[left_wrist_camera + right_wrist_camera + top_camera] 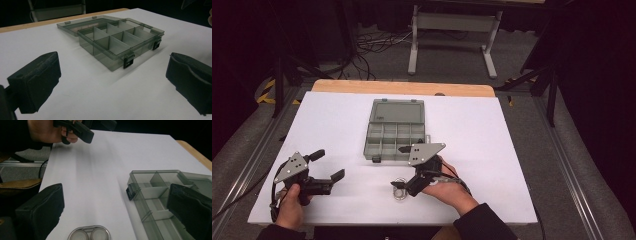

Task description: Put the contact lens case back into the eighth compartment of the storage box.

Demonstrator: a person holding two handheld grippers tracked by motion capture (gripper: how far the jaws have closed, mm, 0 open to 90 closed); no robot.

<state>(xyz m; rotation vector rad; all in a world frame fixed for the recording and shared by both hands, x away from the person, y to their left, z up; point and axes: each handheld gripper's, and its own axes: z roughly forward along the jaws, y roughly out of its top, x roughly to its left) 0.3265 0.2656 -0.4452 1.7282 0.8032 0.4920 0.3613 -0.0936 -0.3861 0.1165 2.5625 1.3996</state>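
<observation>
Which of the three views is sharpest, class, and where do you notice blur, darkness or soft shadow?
High view: dark surroundings, bright white table, organiser box small but fairly clear. Left gripper view: the box is sharpest here, while the near jaws of the left hand-held gripper look soft. Right gripper view: the small clear case at the bottom edge is slightly blurred, with faint shadow streaks across the table.

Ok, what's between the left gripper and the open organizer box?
Nothing: in the left gripper view, bare white table runs from the open left gripper to the organizer box.

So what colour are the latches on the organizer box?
Black, on the smoky grey see-through box; the latches show best in the left gripper view.
</observation>
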